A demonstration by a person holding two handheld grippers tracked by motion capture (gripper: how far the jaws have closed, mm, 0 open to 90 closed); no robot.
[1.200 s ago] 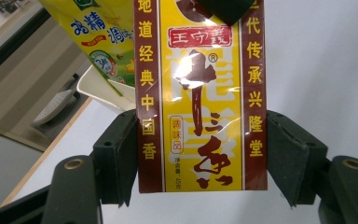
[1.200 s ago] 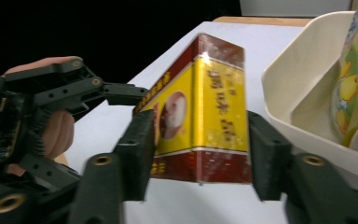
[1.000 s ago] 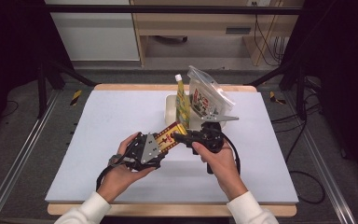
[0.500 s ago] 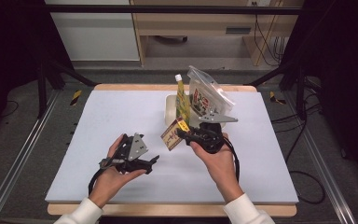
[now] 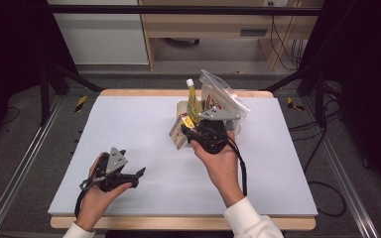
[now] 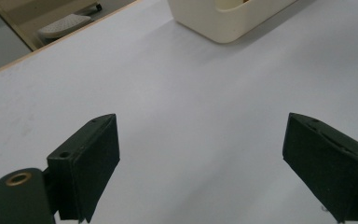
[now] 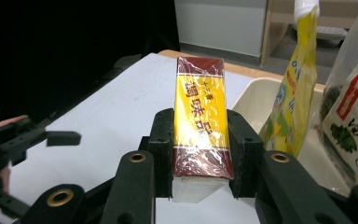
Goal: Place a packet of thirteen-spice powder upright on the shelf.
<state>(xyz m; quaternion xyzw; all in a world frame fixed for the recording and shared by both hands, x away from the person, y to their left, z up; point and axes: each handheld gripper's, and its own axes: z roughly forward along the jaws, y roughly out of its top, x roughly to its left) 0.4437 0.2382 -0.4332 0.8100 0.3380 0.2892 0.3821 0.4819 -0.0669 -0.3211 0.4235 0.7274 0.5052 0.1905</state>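
Note:
A narrow box [image 7: 200, 112] in a maroon and yellow wrapper is clamped between the pads of my right gripper [image 7: 200, 149]. In the high view that box [image 5: 179, 130] hangs above the table, just in front of the cream bin [image 5: 181, 106], with the right gripper [image 5: 187, 132] shut on it. My left gripper [image 5: 138, 176] rests low near the table's front left, far from the box. Its jaws have just been opening, and the left gripper [image 6: 200, 168] now stands wide with nothing but bare table between the pads.
The cream bin [image 7: 254, 100] holds a yellow pouch [image 5: 193, 99] with a white cap and a clear printed bag [image 5: 218, 96], both standing taller than its rim. The bin's corner [image 6: 223, 21] lies far ahead of the left jaws. A white mat [image 5: 129, 129] covers the table.
The left gripper let go of the box, opened, and drew back left toward the front edge. The right gripper lifted the box a little toward the bin.

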